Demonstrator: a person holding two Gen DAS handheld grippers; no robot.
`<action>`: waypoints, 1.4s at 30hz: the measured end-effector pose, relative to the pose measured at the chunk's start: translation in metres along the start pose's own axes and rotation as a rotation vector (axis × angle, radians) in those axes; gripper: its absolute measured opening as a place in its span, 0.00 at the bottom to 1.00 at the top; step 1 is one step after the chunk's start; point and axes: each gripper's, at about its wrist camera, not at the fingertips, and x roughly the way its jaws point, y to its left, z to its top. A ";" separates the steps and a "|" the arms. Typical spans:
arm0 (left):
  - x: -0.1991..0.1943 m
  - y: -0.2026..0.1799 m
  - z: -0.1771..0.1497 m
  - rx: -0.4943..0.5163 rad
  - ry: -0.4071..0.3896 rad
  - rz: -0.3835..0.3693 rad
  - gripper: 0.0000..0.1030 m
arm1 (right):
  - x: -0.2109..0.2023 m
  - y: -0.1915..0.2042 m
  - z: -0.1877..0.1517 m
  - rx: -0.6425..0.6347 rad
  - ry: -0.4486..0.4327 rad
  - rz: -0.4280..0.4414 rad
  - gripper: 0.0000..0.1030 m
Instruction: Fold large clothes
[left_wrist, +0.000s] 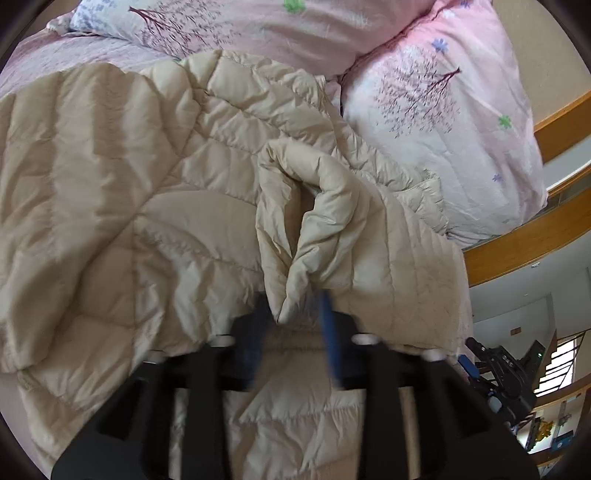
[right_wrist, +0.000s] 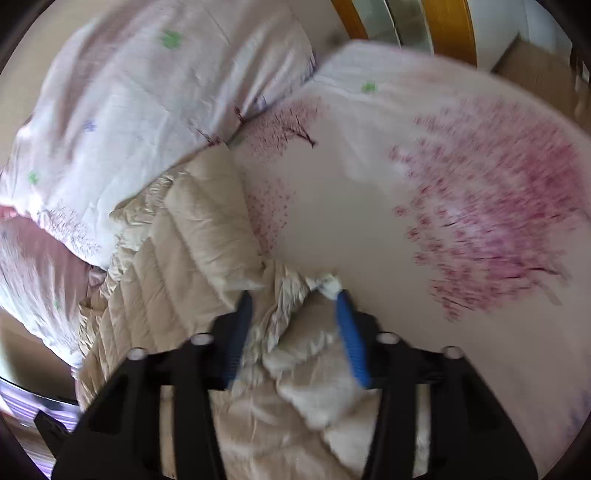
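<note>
- Left wrist view: a beige quilted jacket (left_wrist: 140, 192) lies spread over a bed, covering most of the frame.
- Behind it are two pink floral pillows (left_wrist: 443, 122), the jacket's far edge touching them.
- Left gripper (left_wrist: 295, 306) points down at the jacket with its blue fingers (left_wrist: 328, 325) apart, roughly half open.
- A raised fold (left_wrist: 314, 229) of the jacket stands up just ahead of it, its lower tip lying between the fingers; the blur hides whether the pads press on it.
- Wooden rails (left_wrist: 535, 243) show at the right, beyond the bed edge.
- Right wrist view: the frame is blurred.
- Right gripper (right_wrist: 295, 295) is also about half open, over crumpled jacket cloth (right_wrist: 295, 350) that lies between the fingers without a clear pinch.
- A small white tag (right_wrist: 328, 284) sits at the tip of its right-hand finger.
- The pink printed sheet (right_wrist: 480, 221) lies bare to the right of the jacket.
</note>
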 end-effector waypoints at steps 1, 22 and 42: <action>-0.008 0.003 0.000 0.003 -0.023 -0.010 0.57 | -0.011 0.005 -0.003 -0.024 -0.019 0.002 0.50; -0.204 0.126 -0.086 -0.040 -0.442 0.222 0.95 | 0.090 0.288 -0.155 -0.799 0.346 0.237 0.39; -0.256 0.293 -0.118 -0.724 -0.621 0.097 0.73 | -0.020 0.211 -0.094 -0.610 0.260 0.474 0.70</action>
